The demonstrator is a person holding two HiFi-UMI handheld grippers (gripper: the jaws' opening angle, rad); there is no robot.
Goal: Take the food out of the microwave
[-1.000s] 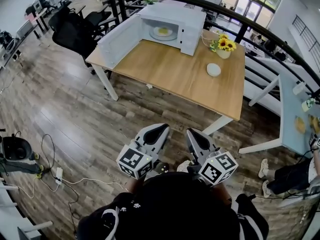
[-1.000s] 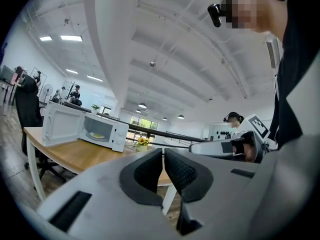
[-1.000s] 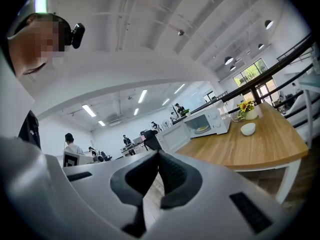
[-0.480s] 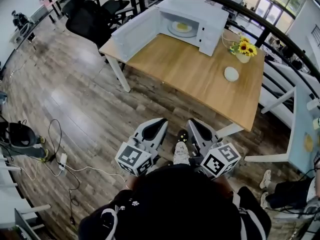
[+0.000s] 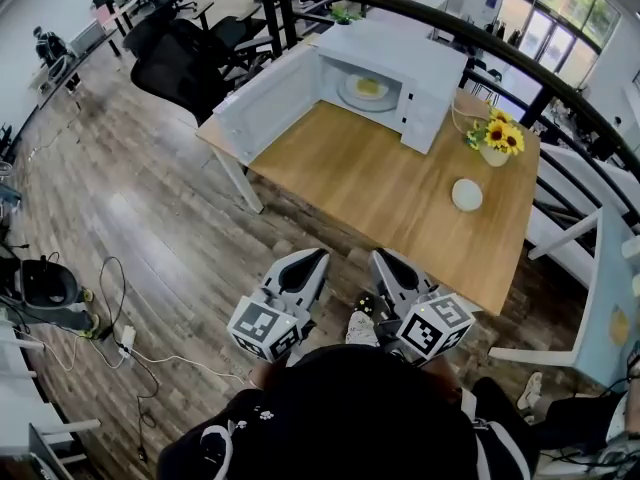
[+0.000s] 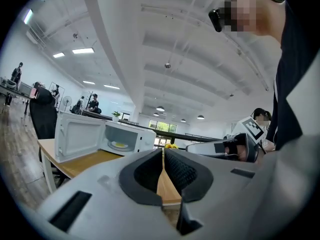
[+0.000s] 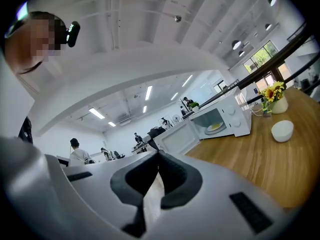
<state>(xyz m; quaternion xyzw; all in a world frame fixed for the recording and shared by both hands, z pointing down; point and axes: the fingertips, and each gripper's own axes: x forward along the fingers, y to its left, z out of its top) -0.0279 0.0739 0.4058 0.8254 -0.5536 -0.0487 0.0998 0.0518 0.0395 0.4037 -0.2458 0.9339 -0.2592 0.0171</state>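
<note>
Compared with the earlier head views, the table is seen closer and larger, and both grippers are brought nearer to its near edge, which is not yet reached. The left gripper and the right gripper are held side by side, close to the body and over the wooden floor, pointed toward the table. In the left gripper view the jaws are pressed together with nothing between them. In the right gripper view the jaws are likewise closed on nothing.

The microwave is placed at the far edge of the table, toward its left corner, and its door is already swung wide open past the left edge. The food, a yellow portion on a plate, is seen inside the cavity. A vase of sunflowers is set near the far right corner, and a white bowl lies by the right edge, well apart from the microwave.

Little of the task is judged to be done: the door stands open, but the approach is unfinished. What is left is judged to be the rest of the walk-up, the opening of a gripper, the reach into the cavity, a grip on the plate and its withdrawal.
</note>
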